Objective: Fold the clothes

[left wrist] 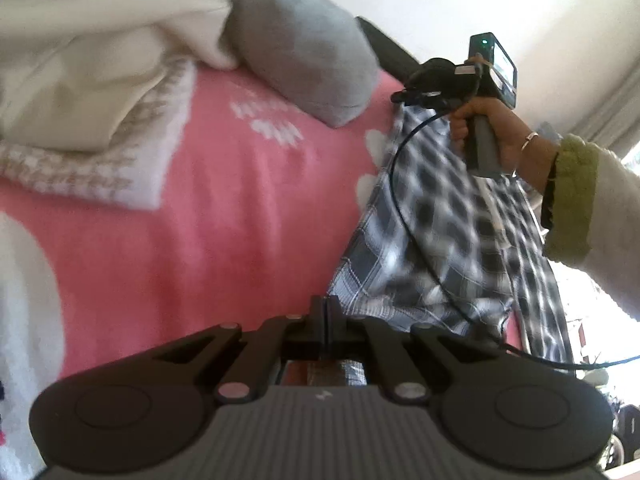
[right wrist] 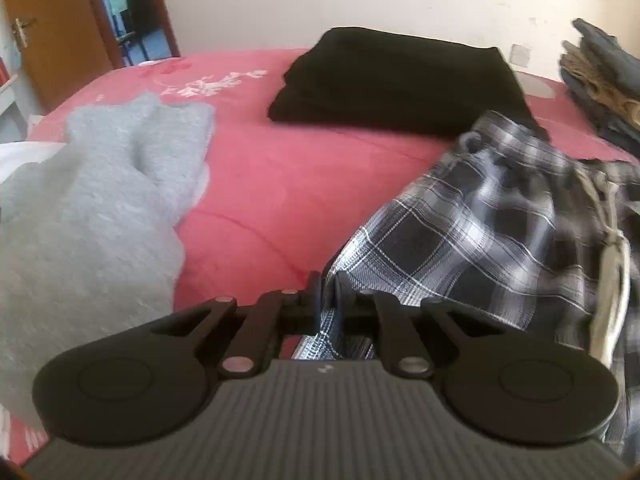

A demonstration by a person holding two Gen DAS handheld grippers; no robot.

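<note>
Both grippers point(left wrist: 327, 316) point(right wrist: 329, 300) pinch plaid (woven) shorts point(right wrist: 472, 236).

Left hand-held gripper point(left wrist: 327, 312): black linkage arms, silver rivets, two round black discs, ribbed grey body behind them. Right hand-held gripper point(right wrist: 328, 300) same build. Right hand point(left wrist: 494, 132): thin bracelet at wrist, white sleeve point(left wrist: 608, 232) with green fuzzy cuff. Black cable point(left wrist: 404, 184) loops below the hand.

Plaid shorts point(right wrist: 480, 232) lie right of sweater point(right wrist: 100, 200) on bed point(right wrist: 280, 184).

Right gripper point(right wrist: 327, 298) jaws pinch plaid shorts point(right wrist: 480, 224) over red bedspread point(right wrist: 272, 200).
</note>
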